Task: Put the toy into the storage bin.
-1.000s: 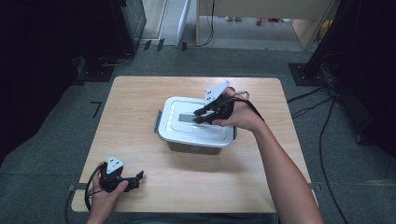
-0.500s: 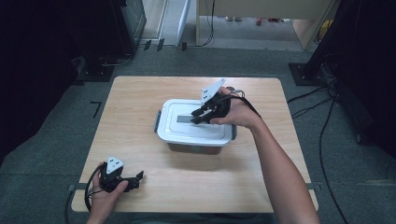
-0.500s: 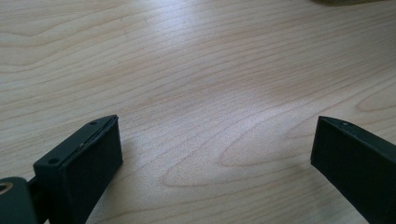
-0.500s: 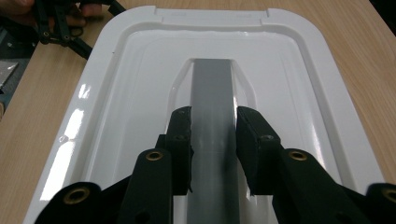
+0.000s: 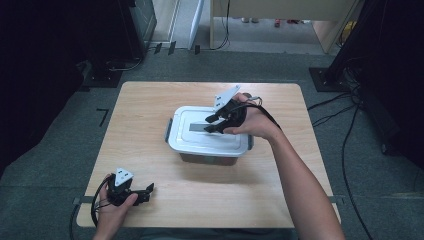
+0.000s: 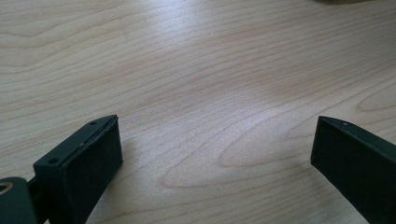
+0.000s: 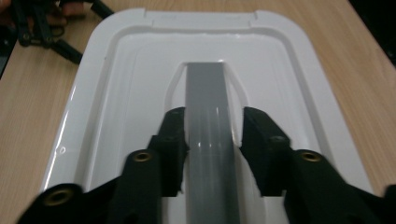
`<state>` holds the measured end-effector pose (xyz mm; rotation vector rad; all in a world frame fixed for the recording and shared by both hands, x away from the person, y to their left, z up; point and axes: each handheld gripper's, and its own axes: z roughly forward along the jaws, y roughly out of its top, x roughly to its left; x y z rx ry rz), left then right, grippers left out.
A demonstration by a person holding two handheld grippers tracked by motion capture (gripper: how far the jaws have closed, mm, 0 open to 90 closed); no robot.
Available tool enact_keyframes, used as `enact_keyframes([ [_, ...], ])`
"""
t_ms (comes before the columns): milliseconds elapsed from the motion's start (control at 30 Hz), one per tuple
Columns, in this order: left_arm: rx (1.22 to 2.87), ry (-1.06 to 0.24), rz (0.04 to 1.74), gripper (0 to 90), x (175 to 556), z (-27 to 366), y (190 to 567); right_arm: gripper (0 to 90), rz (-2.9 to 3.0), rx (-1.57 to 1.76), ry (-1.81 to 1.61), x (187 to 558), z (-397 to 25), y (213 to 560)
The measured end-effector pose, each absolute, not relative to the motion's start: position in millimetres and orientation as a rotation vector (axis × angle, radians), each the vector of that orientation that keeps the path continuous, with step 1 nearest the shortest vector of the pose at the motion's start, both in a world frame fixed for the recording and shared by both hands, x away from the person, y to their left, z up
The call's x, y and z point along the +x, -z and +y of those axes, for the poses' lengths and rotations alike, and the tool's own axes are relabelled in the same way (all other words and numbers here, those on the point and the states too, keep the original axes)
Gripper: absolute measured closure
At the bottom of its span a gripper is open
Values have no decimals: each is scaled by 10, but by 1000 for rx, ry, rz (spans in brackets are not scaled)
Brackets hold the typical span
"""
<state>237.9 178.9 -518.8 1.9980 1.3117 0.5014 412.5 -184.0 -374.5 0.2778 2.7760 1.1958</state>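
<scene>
Right hand-held gripper (image 5: 214,124) now lower, astride lid handle (image 7: 208,121), wrist bent.

From my right gripper view, the white lid (image 7: 205,93) runs off the bottom edge, and my own jaws cover the near end of its grey handle (image 7: 208,107); I can't tell whether the pads actually press it. The box (image 5: 207,159) beneath is mostly hidden by the lid. In my left gripper view, both jaws are cut off by the frame.
</scene>
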Motion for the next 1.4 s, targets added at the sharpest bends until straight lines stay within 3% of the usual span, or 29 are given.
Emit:
enact_keyframes([
  [100,1998,-501,1311,21,2379,1790,5188,431,2703,346,-1276,4091,-1914,3656],
  [267,1998,-500,1310,21,2378,1790,5188,183,2635,477,-1297,3980,-2068,3573],
  [400,2001,-502,1310,21,2378,1787,5188,146,2556,580,-1322,3855,-2247,3547],
  [867,2010,-514,1310,21,2377,1778,5189,158,2239,960,-1253,3329,-2998,3634],
  [1400,2014,-517,1310,21,2375,1772,5190,190,2050,1223,-1131,2733,-3610,4264],
])
